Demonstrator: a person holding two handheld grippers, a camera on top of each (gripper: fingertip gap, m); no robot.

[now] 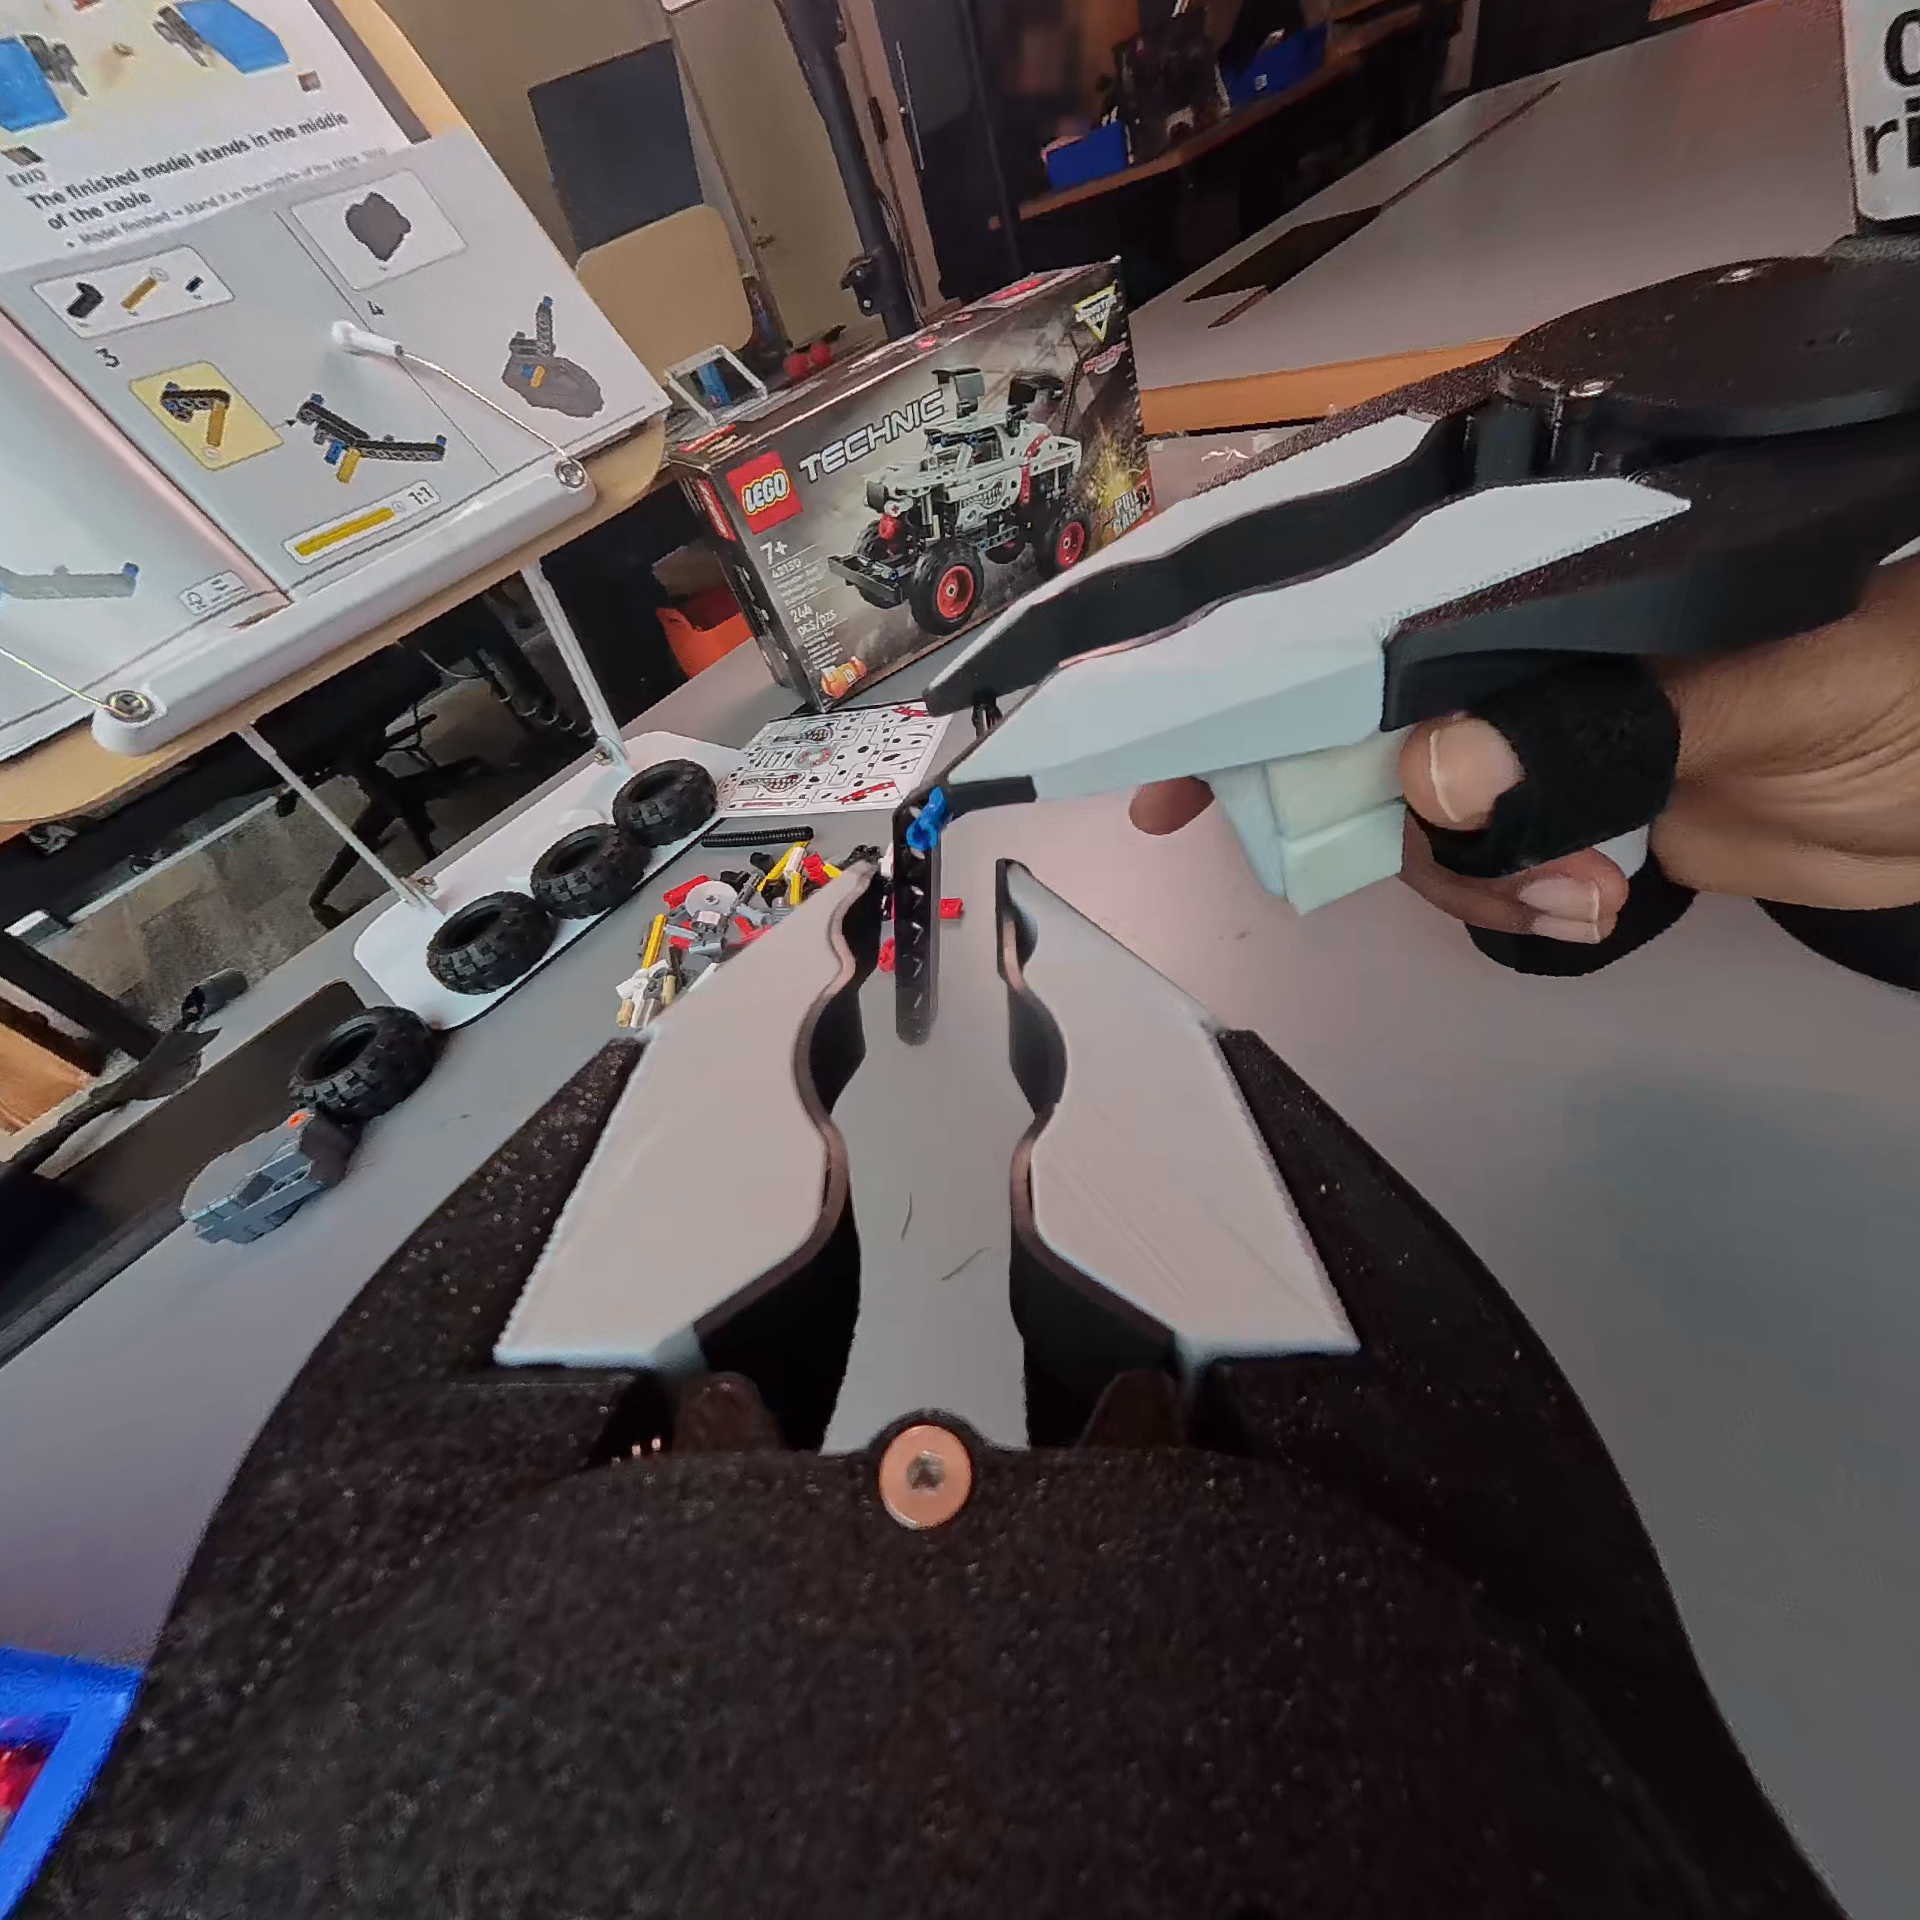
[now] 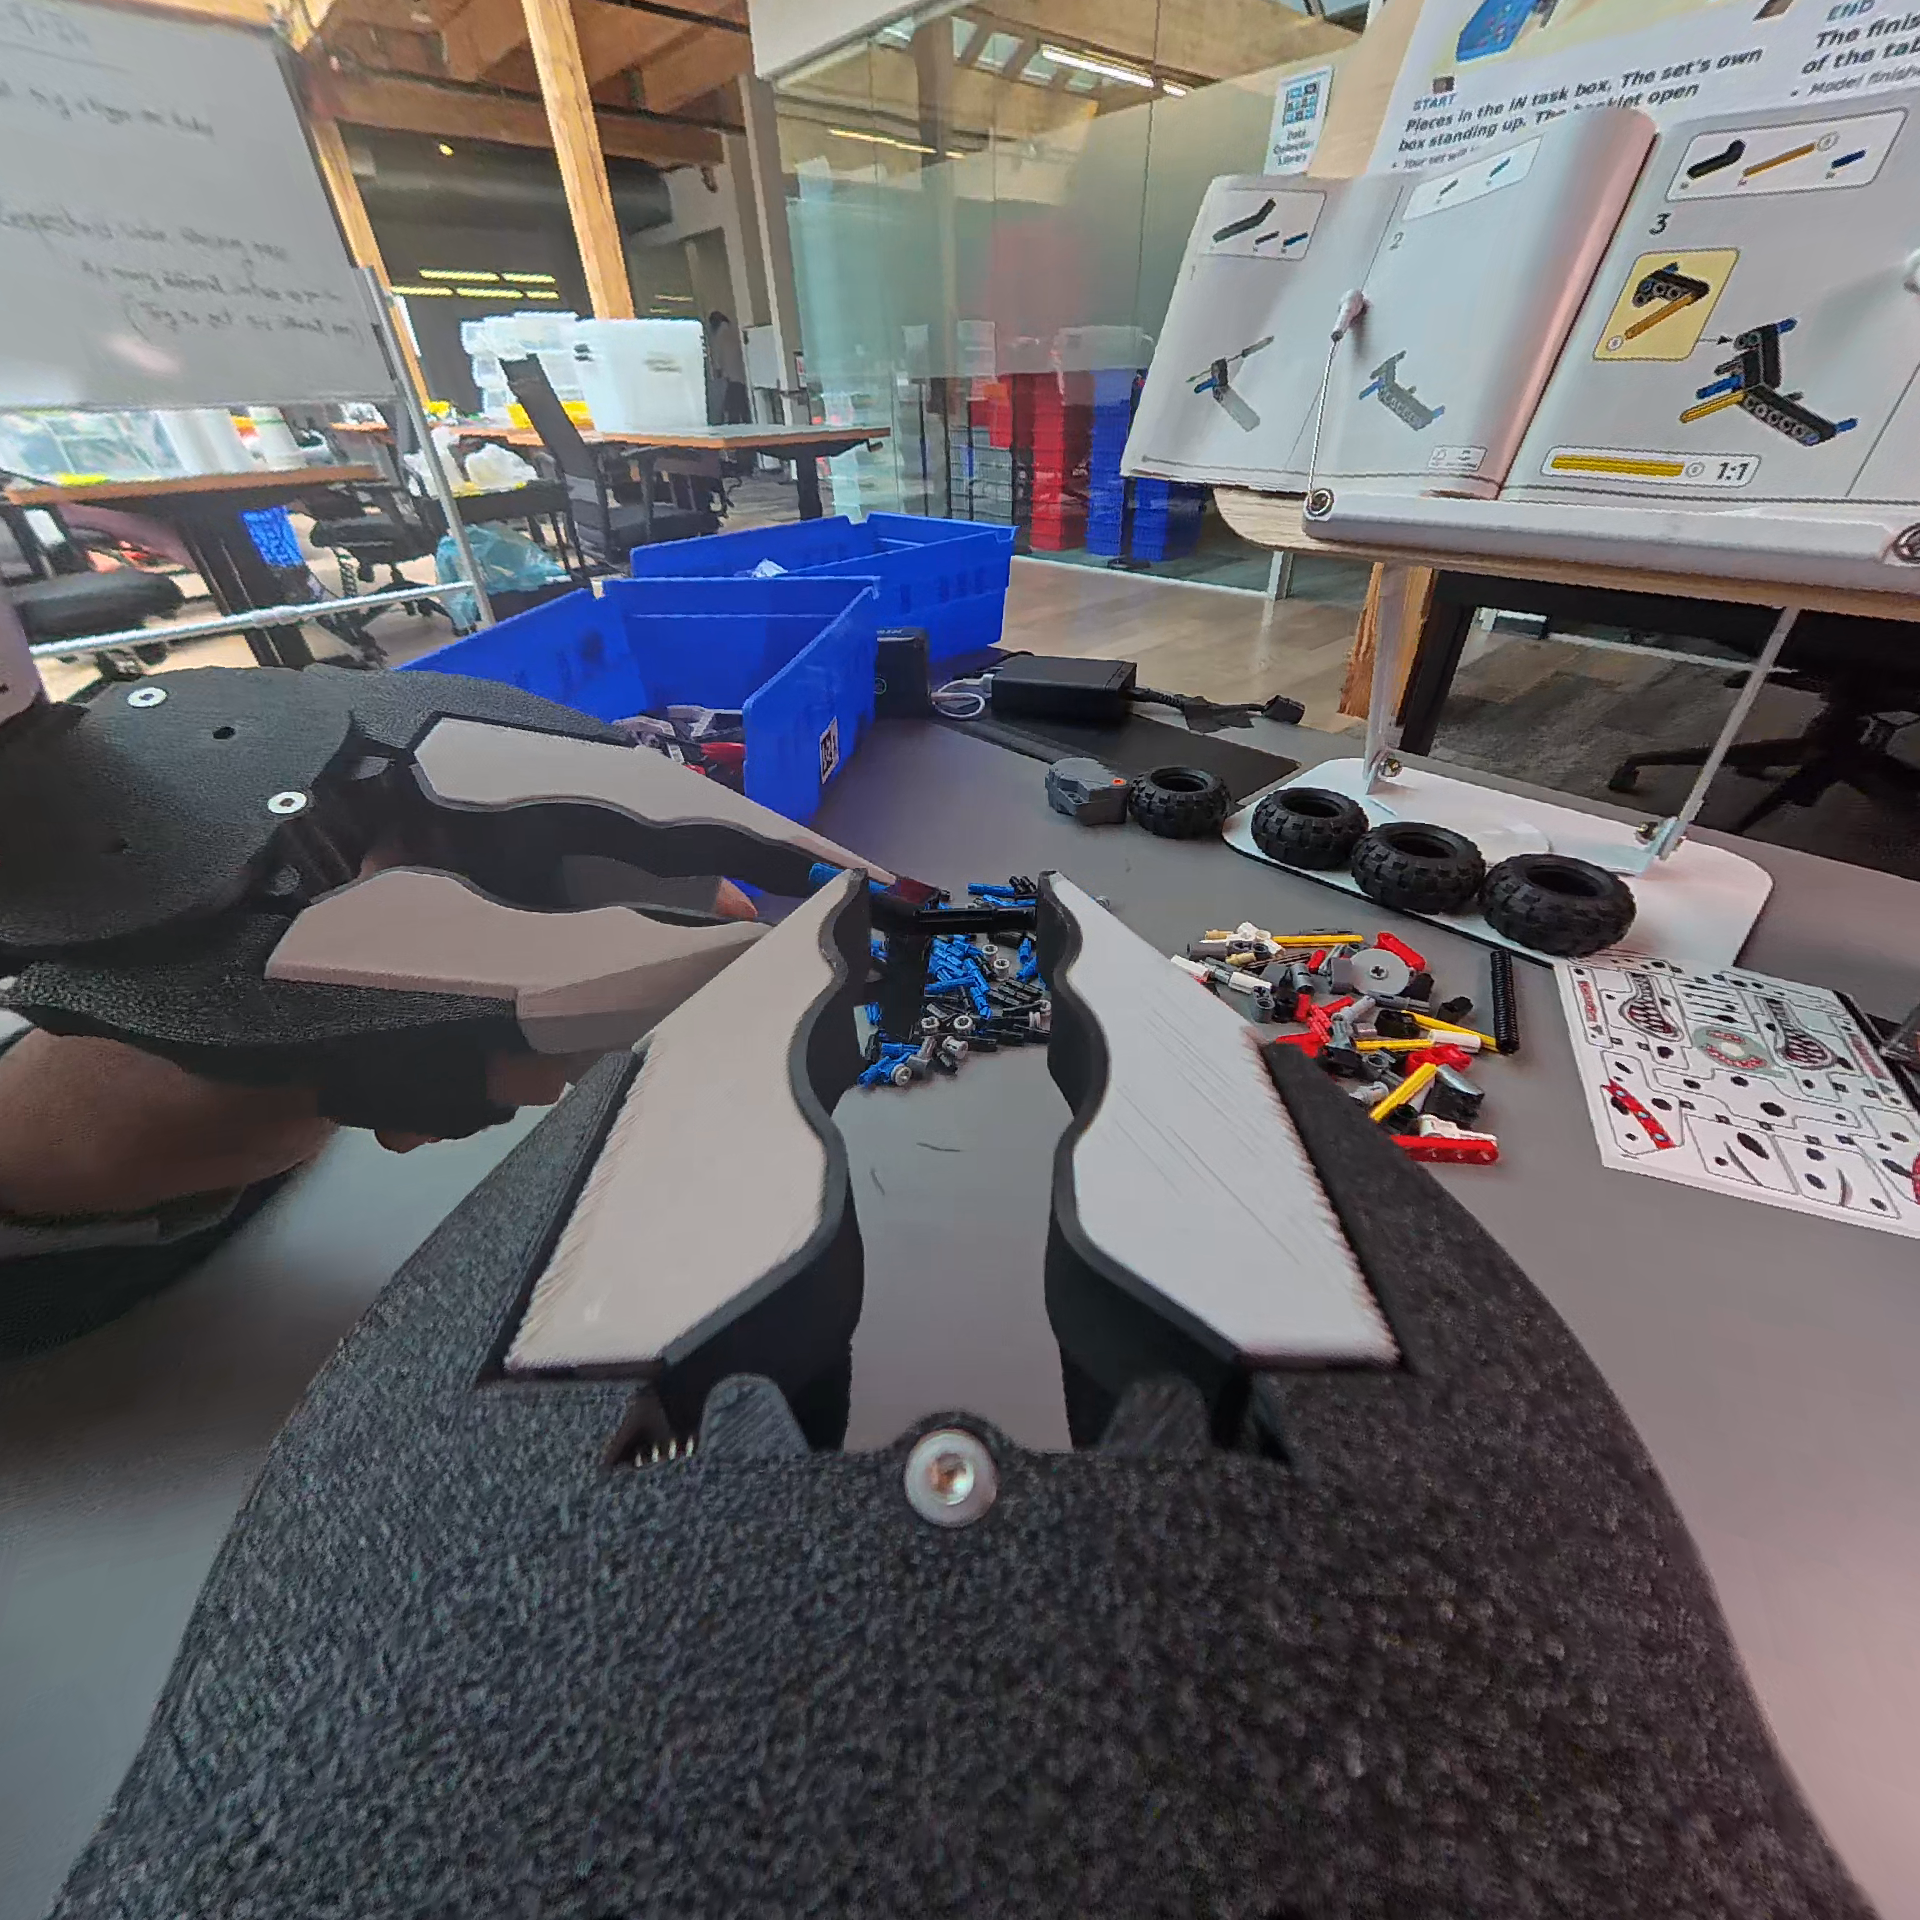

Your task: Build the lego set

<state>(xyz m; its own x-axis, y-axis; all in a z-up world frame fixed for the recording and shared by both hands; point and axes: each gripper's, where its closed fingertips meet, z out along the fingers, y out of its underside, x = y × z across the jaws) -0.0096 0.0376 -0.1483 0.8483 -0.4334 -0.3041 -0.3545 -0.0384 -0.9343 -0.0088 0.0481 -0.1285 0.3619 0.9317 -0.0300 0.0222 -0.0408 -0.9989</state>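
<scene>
The left gripper [image 1: 928,883] is hovering low over the grey counter [image 1: 1558,1299], its fingers [image 1: 769,997] standing apart on either side of a black beam [image 1: 916,940] that sits between their tips; whether they are touching it cannot be told. The right gripper [image 1: 940,743] is reaching in from the right, its fingers drawn nearly together by a blue pin [image 1: 925,828] at the beam's far end, though a firm pinch cannot be confirmed. In the right wrist view, the same beam [image 2: 961,916] is lying crosswise between that gripper's tips, above a scatter of small blue and black pins [image 2: 961,1013]. Mixed loose pieces [image 2: 1361,1023], a sticker sheet [image 2: 1745,1081] and four black tyres [image 2: 1418,868] are lying farther right, and blue bins [image 2: 748,649] are sitting at the far left.
</scene>
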